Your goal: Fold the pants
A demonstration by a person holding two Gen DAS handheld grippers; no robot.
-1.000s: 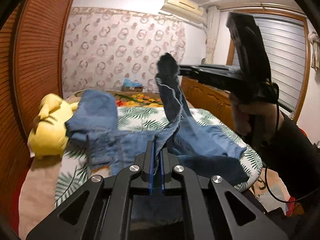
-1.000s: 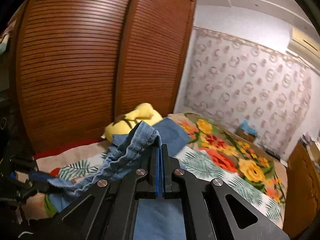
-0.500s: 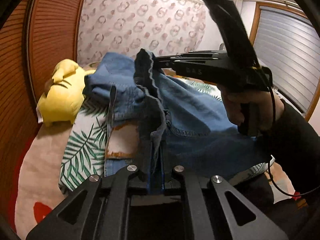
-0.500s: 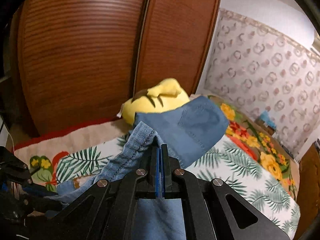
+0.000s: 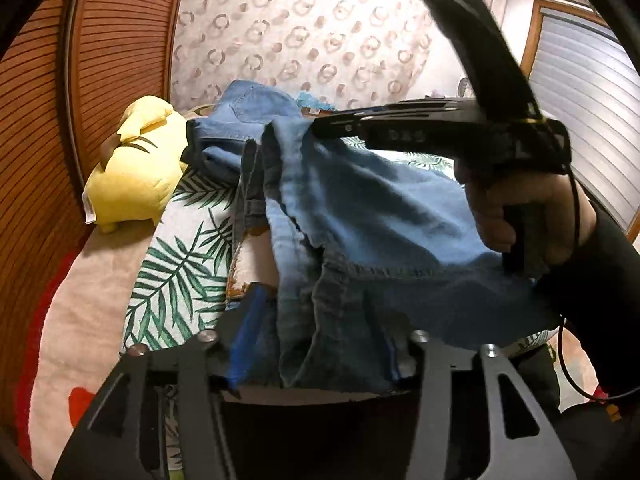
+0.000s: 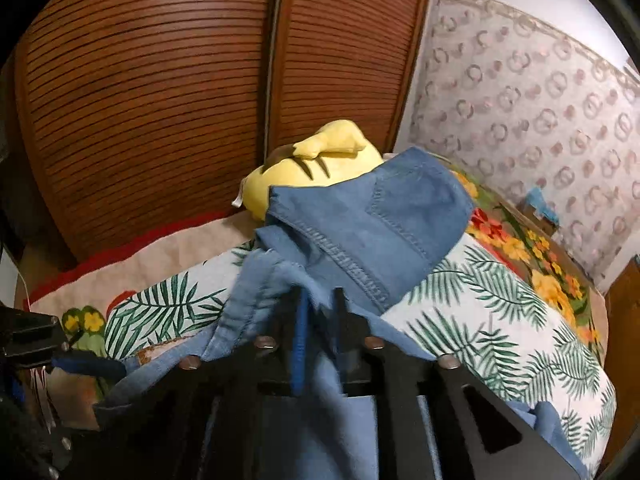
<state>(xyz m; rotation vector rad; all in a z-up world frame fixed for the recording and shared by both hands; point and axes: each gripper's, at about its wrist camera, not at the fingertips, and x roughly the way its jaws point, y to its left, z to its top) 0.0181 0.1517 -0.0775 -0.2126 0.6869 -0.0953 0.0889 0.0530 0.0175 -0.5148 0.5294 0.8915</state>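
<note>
Blue denim pants (image 5: 360,216) lie bunched on the bed, one end folded over the rest. In the left wrist view my left gripper (image 5: 316,344) stands open with the denim lying loose between its fingers. My right gripper (image 5: 320,126) reaches in from the right, above the fold. In the right wrist view the right gripper (image 6: 320,300) has its fingers parted, and the pants (image 6: 372,224) hem drapes over and between them. The far end with a back pocket rests against the plush toy.
A yellow plush toy (image 5: 132,168) lies at the bed's left edge, also in the right wrist view (image 6: 316,168). The bedspread (image 5: 180,264) has a palm-leaf print. A slatted wooden wardrobe (image 6: 160,100) stands close on the left. A small box (image 6: 540,208) sits by the far wall.
Both grippers moved forward and down, carrying the denim over the rest of the pants. Both were shut on the fabric and have now opened, the left one wide.
</note>
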